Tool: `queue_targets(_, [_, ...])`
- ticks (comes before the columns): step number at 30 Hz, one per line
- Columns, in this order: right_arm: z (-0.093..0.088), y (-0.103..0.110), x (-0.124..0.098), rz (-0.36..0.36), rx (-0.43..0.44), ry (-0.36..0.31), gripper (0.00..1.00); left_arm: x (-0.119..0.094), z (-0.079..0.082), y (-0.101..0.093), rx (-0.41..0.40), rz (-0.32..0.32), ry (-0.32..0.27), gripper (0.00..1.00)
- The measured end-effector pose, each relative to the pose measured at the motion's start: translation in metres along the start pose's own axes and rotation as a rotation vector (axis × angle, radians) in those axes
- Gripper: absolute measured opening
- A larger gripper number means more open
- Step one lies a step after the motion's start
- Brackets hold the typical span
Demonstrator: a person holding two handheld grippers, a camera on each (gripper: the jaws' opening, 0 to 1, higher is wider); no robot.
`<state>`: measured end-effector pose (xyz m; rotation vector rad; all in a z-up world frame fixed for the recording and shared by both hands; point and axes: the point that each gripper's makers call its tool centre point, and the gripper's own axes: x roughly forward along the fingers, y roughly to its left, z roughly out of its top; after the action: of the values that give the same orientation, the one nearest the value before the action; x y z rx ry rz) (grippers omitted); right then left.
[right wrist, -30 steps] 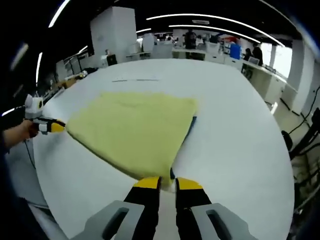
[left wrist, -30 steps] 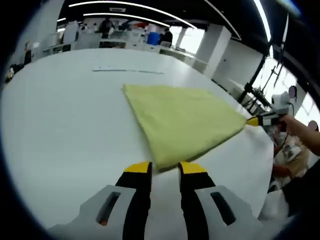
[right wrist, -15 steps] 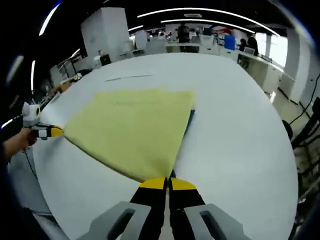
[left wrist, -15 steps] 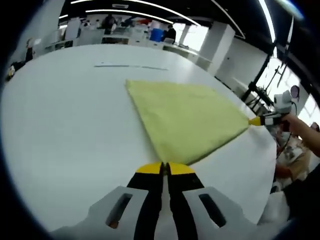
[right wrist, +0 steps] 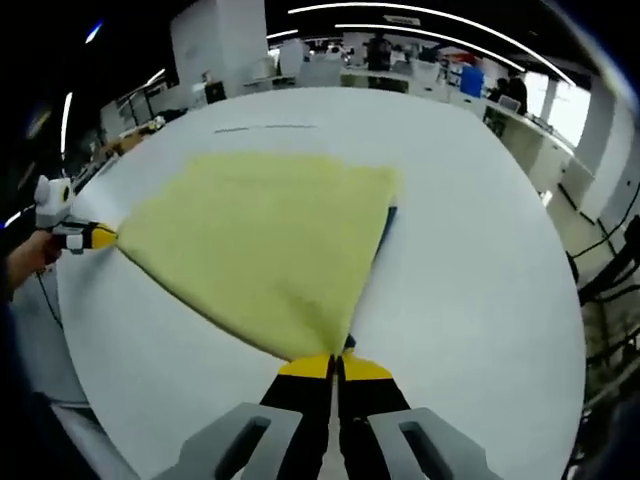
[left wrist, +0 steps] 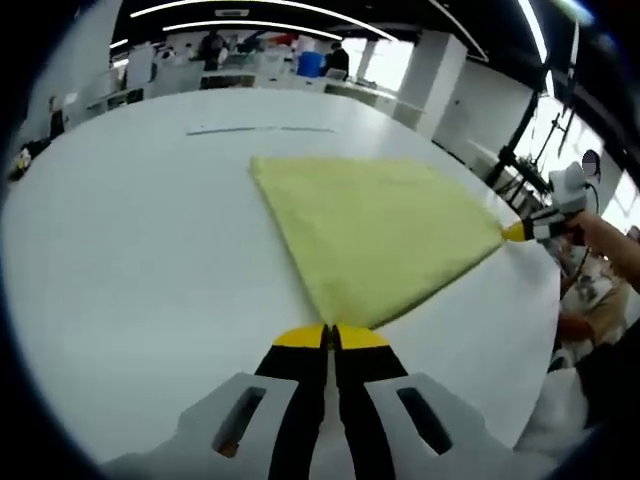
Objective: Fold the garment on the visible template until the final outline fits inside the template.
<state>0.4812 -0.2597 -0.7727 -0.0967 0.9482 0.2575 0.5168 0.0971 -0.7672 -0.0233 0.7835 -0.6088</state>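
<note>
the yellow garment (left wrist: 375, 235) lies spread on the white table (left wrist: 130, 250). the left gripper (left wrist: 331, 338) is clenched on its near corner at 6 o'clock; the right gripper (right wrist: 335, 367) pinches another corner, a dark edge (right wrist: 387, 225) peeking out at 2 o'clock

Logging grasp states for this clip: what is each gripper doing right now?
Left gripper: closed on a corner of the yellow garment.
Right gripper: closed on another corner.
</note>
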Motion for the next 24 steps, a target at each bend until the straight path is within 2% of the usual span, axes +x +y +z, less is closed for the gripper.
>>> queue_targets(3, [-0.002,0.001,-0.001,-0.005,-0.012,0.004,0.0,-0.005,-0.007,-0.005,0.01,0.0,0.028,0.0])
queue_targets(6, [-0.006,0.003,-0.003,-0.011,-0.03,0.012,0.0,-0.01,-0.011,-0.009,0.107,0.015,0.052,0.0])
queue_targets(10, [-0.009,0.005,-0.006,-0.007,-0.039,0.023,0.0,-0.015,-0.016,-0.013,0.142,0.022,0.065,0.0])
queue_targets(24, [-0.023,0.015,-0.014,0.019,-0.025,0.015,0.0,-0.025,-0.027,-0.012,0.136,0.037,0.065,0.0])
